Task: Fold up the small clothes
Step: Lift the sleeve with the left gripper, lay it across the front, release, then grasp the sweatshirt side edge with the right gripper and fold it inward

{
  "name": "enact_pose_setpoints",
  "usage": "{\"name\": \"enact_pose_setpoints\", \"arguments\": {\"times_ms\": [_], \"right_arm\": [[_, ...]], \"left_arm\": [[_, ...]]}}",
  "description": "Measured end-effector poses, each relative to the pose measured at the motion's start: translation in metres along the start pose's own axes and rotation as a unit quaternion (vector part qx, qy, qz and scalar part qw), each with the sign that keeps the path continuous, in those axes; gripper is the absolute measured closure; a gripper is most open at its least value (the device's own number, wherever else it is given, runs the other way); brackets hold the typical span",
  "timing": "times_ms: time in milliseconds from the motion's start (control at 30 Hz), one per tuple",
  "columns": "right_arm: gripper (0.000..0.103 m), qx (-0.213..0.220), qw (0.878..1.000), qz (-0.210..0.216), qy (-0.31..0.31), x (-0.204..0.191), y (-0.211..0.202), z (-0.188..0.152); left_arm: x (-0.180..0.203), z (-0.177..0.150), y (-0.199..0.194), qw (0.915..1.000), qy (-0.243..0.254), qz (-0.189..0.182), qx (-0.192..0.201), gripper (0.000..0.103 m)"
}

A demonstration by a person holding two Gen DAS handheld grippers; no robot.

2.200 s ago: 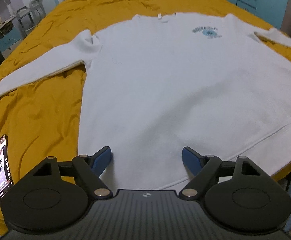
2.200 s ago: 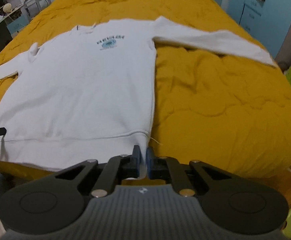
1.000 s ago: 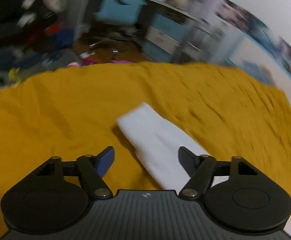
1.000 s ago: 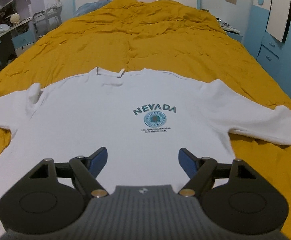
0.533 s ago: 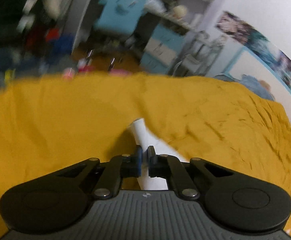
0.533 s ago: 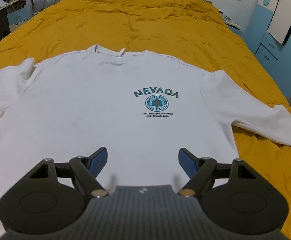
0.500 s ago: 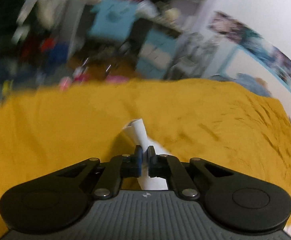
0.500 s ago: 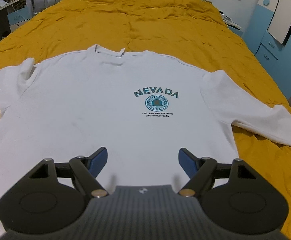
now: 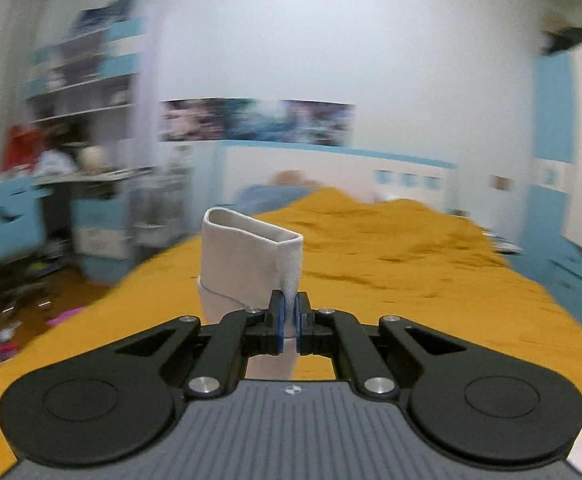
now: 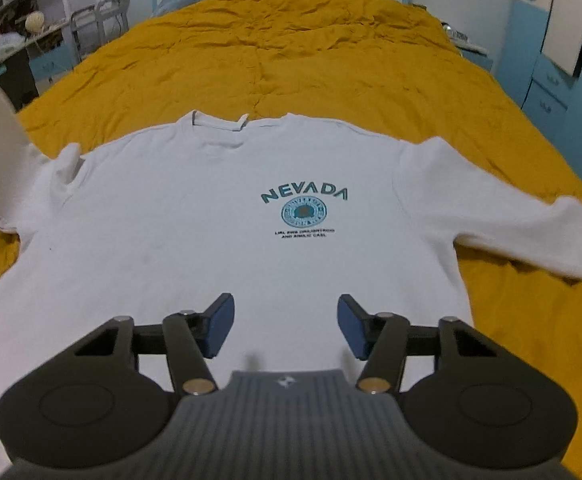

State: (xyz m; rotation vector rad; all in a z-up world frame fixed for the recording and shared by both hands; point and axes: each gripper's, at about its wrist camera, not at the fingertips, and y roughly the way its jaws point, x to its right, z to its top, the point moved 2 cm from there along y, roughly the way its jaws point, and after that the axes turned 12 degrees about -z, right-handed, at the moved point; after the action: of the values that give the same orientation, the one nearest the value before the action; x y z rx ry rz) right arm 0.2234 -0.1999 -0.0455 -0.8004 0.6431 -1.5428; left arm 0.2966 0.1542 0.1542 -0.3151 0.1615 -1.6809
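Right gripper (image 10: 285,326): jaws spread wide, holding nothing, poised over the near middle of the sweatshirt (image 10: 219,248), just short of its chest print. Left gripper (image 9: 289,322): jaws pressed together on the cuff (image 9: 251,258) of the left sleeve, which stands lifted clear of the bed (image 10: 291,60); the raised cloth shows at the far left edge of the right wrist view. One sweatshirt, front up, long axis running near to far, collar far. Two sleeves: the left one held up, the right sleeve (image 10: 523,232) lying flat, stretched out to the right. Judgement: the body lies to the right of the held cuff, so the fold goes rightward across it, and the left gripper does it.
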Motion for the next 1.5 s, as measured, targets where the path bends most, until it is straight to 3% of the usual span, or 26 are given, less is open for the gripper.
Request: {"name": "enact_pose_setpoints", "arguments": {"times_ms": [167, 300, 400, 500, 633, 700, 833, 967, 1067, 1100, 1233, 1267, 1333, 1400, 1467, 1500], "right_arm": [[0.058, 0.001, 0.999, 0.003, 0.043, 0.022, 0.004, -0.006], [0.06, 0.0, 0.997, 0.006, 0.073, 0.042, 0.011, -0.011], [0.06, -0.007, 0.995, 0.008, 0.096, 0.057, 0.019, -0.016], [0.06, -0.015, 0.993, 0.01, 0.113, 0.066, 0.028, -0.022], [0.06, -0.025, 0.991, 0.027, 0.126, 0.067, 0.039, -0.027], [0.06, -0.025, 0.991, 0.037, 0.129, 0.065, 0.043, -0.026], [0.06, -0.014, 0.99, 0.063, 0.128, 0.056, 0.047, -0.016], [0.06, -0.013, 0.986, 0.094, 0.134, 0.044, 0.057, -0.001], [0.059, -0.026, 0.982, 0.115, 0.147, 0.034, 0.072, 0.013], [0.059, -0.031, 0.98, 0.123, 0.152, 0.03, 0.077, 0.018], [0.059, -0.048, 0.978, 0.129, 0.154, 0.014, 0.102, 0.035], [0.058, -0.048, 0.981, 0.114, 0.148, 0.011, 0.106, 0.036], [0.046, -0.048, 0.987, 0.084, 0.13, 0.005, 0.116, 0.04], [0.046, -0.072, 0.982, 0.1, 0.14, 0.002, 0.129, 0.037], [0.051, -0.089, 0.977, 0.11, 0.158, 0.002, 0.138, 0.032], [0.074, -0.086, 0.979, 0.103, 0.154, -0.001, 0.138, 0.032]], "left_arm": [[0.096, -0.035, 0.038, 0.9942, 0.029, -0.093, -0.047, 0.098], [0.144, -0.103, 0.071, 0.9831, 0.03, -0.132, -0.124, 0.099], [0.167, -0.168, 0.095, 0.9678, 0.045, -0.149, -0.198, 0.099], [0.174, -0.22, 0.118, 0.9461, 0.032, -0.168, -0.275, 0.097], [0.159, -0.245, 0.13, 0.9203, -0.029, -0.219, -0.323, 0.078], [0.152, -0.245, 0.13, 0.9144, -0.027, -0.24, -0.325, 0.07], [0.131, -0.227, 0.104, 0.9196, 0.002, -0.259, -0.296, 0.059], [0.093, -0.208, 0.068, 0.9333, 0.026, -0.227, -0.277, 0.058], [0.046, -0.192, 0.047, 0.9481, 0.035, -0.173, -0.264, 0.058], [0.045, -0.188, 0.044, 0.9519, 0.036, -0.157, -0.261, 0.057], [-0.013, -0.169, 0.037, 0.9666, 0.043, -0.06, -0.246, 0.057], [-0.025, -0.165, 0.034, 0.9679, 0.042, -0.036, -0.245, 0.057], [-0.046, -0.161, 0.028, 0.9679, 0.04, 0.002, -0.248, 0.057], [-0.056, -0.166, 0.028, 0.9654, 0.027, 0.018, -0.259, 0.054], [-0.067, -0.178, 0.027, 0.9629, 0.009, 0.022, -0.269, 0.054], [-0.072, -0.184, 0.027, 0.9614, 0.002, 0.018, -0.275, 0.054]]}}
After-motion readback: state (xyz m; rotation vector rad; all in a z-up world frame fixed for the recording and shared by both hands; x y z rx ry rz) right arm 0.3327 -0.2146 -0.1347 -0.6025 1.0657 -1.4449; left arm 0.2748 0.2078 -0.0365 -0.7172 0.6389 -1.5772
